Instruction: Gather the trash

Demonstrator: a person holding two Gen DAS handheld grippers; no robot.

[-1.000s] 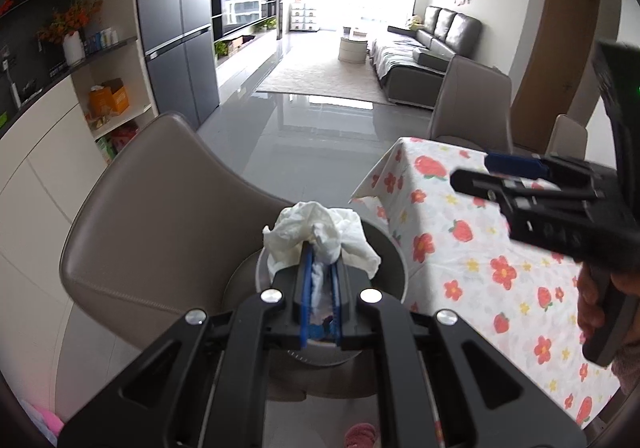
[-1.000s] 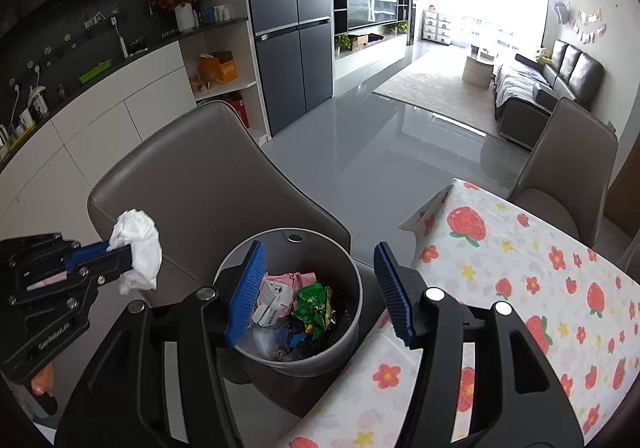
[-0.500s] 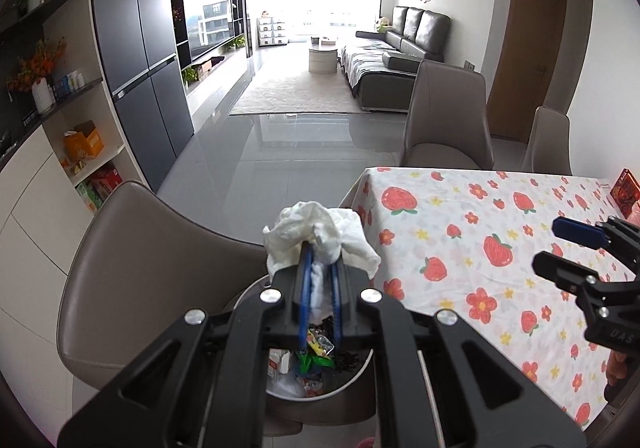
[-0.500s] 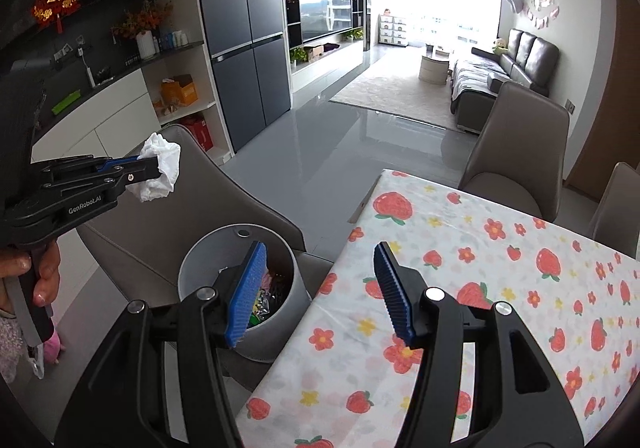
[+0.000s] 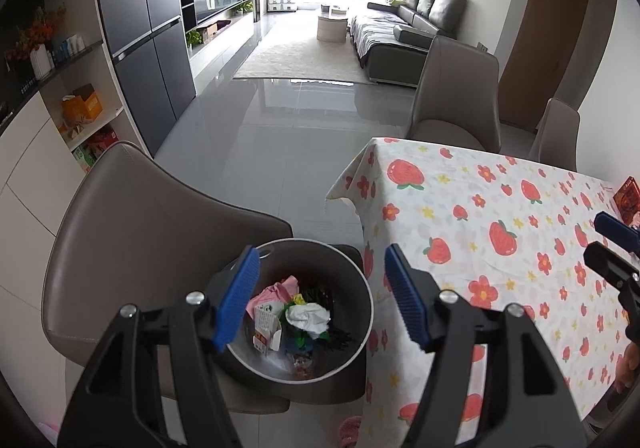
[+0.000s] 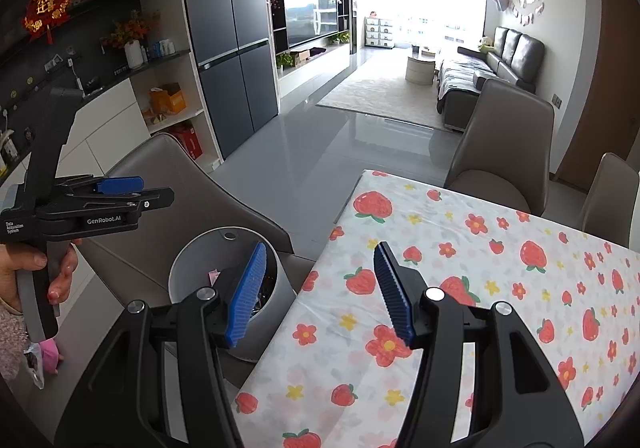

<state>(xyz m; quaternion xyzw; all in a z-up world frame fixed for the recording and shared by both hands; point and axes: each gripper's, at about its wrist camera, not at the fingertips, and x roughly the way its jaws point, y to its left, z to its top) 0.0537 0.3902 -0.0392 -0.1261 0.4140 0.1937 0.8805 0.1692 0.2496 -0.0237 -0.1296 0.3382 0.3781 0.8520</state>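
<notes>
A grey round bin (image 5: 362, 300) stands on the seat of a grey chair (image 5: 144, 232), next to the table. A crumpled white tissue (image 5: 310, 318) lies inside it on top of other wrappers. My left gripper (image 5: 322, 302) is open and empty, held above the bin. It also shows from the side in the right wrist view (image 6: 132, 192), above and left of the bin (image 6: 192, 268). My right gripper (image 6: 320, 290) is open and empty over the table's near corner; its tip shows in the left wrist view (image 5: 612, 244).
The table has a strawberry-print cloth (image 6: 480, 288). A red packet (image 5: 628, 196) lies at its right edge. Two more grey chairs (image 6: 504, 144) stand at the far side. Cabinets and a dark fridge (image 6: 232, 48) line the left wall.
My left gripper has opened and let go of the white tissue, which now lies in the bin. My right gripper has moved right, over the table.
</notes>
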